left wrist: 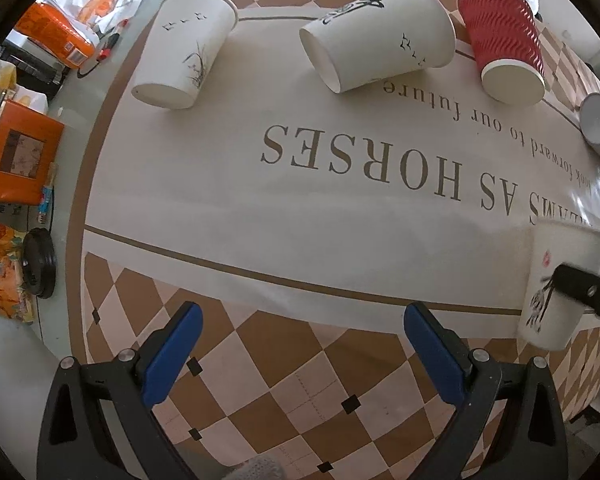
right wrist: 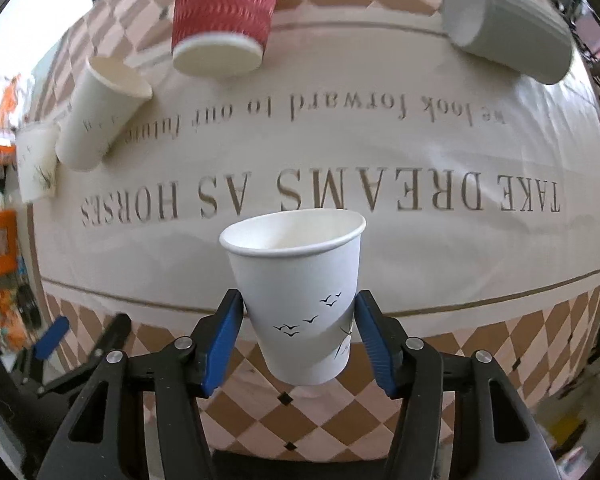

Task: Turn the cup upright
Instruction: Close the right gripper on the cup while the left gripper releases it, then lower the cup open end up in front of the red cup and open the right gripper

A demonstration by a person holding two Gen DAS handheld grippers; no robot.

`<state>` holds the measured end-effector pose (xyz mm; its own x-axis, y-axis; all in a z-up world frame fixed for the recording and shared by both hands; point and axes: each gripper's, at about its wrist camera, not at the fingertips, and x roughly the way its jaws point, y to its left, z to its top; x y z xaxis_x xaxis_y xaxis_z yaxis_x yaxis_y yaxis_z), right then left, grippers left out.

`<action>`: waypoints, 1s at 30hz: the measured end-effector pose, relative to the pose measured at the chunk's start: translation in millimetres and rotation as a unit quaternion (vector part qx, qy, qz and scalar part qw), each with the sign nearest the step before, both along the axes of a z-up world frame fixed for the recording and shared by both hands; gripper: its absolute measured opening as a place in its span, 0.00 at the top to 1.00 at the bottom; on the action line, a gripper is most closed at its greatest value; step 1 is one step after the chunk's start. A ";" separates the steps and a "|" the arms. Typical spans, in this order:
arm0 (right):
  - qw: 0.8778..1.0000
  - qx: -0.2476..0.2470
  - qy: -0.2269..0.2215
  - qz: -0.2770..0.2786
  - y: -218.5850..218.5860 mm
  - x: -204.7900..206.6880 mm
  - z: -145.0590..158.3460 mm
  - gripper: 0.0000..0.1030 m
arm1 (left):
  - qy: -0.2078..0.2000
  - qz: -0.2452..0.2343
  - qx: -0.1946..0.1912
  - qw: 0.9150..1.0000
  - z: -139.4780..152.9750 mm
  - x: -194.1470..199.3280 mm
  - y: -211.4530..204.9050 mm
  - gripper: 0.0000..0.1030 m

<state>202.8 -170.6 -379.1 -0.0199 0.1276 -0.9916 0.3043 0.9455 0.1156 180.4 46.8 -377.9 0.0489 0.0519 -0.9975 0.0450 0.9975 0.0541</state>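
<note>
The left tongs point(left wrist: 300, 352) are held wide and empty over the table point(left wrist: 300, 208). To their right, the white cup point(right wrist: 296, 300) is gripped mouth-up, slightly tilted, by the right tongs point(right wrist: 298, 336). The flip seems done; next, lowering onto the base and release are called for.

The right gripper point(right wrist: 300, 328) has its blue-padded fingers point(right wrist: 222, 340) pressed against both sides of the cup point(right wrist: 300, 300), carrying it mouth-up between them. The left gripper point(left wrist: 300, 356) has its fingers point(left wrist: 172, 354) spread wide apart, nothing between them.
</note>
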 end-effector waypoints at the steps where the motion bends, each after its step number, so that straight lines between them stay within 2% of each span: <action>1: 1.000 0.000 -0.019 -0.007 -4.2 -1.3 6.1 0.42 | 0.004 0.000 -0.003 1.000 -0.6 1.5 0.8 0.00; 4: 0.995 -0.010 -0.096 -0.033 -13.7 -5.3 26.1 0.42 | 0.004 -0.005 -0.004 1.000 0.5 6.0 0.3 0.00; 7: 0.984 -0.027 -0.170 -0.056 -18.6 -5.6 35.1 0.42 | -0.002 -0.016 0.001 1.000 0.9 10.7 -2.5 0.00; 11: 0.962 -0.053 -0.254 -0.080 -16.9 -1.6 28.6 0.43 | -0.006 -0.030 0.009 0.999 -6.7 18.3 -9.0 0.00; 15: 0.939 -0.085 -0.319 -0.093 -9.4 -19.3 19.3 0.43 | -0.011 -0.041 0.017 0.999 -14.8 20.6 -13.5 0.00; 18: 0.929 -0.101 -0.344 -0.087 -4.2 -29.9 18.1 0.42 | -0.013 -0.045 0.021 0.999 -17.4 18.5 -14.0 0.00; 20: 0.927 -0.112 -0.350 -0.076 1.6 -35.8 17.0 0.42 | -0.013 -0.046 0.022 0.999 -18.1 15.8 -12.8 0.00; 23: 0.929 -0.120 -0.344 -0.066 8.7 -44.2 14.5 0.41 | -0.014 -0.047 0.024 0.999 -16.7 10.0 -9.4 0.00; 26: 0.936 -0.125 -0.322 -0.065 10.5 -49.2 11.6 0.38 | -0.021 -0.047 0.024 0.998 -10.0 2.5 -7.0 0.00; 28: 0.941 -0.128 -0.306 -0.068 8.9 -54.5 12.1 0.25 | -0.027 -0.050 0.022 0.998 -3.4 -0.8 -5.5 0.00; 30: 0.942 -0.133 -0.301 -0.072 7.4 -63.6 15.7 0.23 | -0.035 -0.054 0.021 0.998 5.1 -7.7 -4.2 0.00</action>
<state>139.2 -163.1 -363.4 0.5546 -0.1680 -0.8150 0.3859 0.9196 0.0730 172.7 42.6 -372.8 0.1266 0.0848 -0.9883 0.1474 0.9837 0.1033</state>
